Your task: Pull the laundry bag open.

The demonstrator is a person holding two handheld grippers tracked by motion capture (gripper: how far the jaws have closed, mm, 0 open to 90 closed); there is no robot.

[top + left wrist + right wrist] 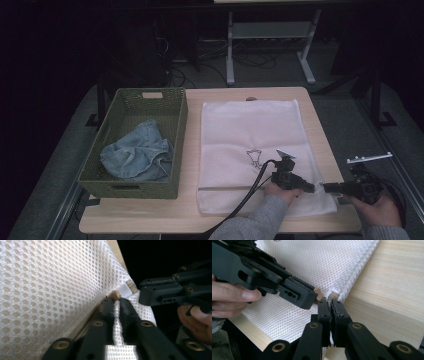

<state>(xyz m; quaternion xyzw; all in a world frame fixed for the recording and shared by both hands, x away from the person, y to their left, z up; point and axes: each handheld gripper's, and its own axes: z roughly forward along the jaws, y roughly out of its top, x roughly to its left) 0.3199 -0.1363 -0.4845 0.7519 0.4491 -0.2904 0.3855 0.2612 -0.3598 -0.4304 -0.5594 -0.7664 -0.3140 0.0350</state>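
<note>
Mesh laundry bag (240, 130) bears small dark drawing, unreadable; left gripper (311, 188), right gripper (324, 188) jaws clamp its corner.

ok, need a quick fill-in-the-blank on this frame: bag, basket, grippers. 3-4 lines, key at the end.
1. The blue cloth lies inside the green ____.
2. The mesh bag lies flat on the table, to the ____ of the basket in the high view.
3. The left gripper and the right gripper are both shut on the bag's near-right ____.
4. The mesh of the bag is ____ in colour.

Missing words: basket; right; corner; white
</note>
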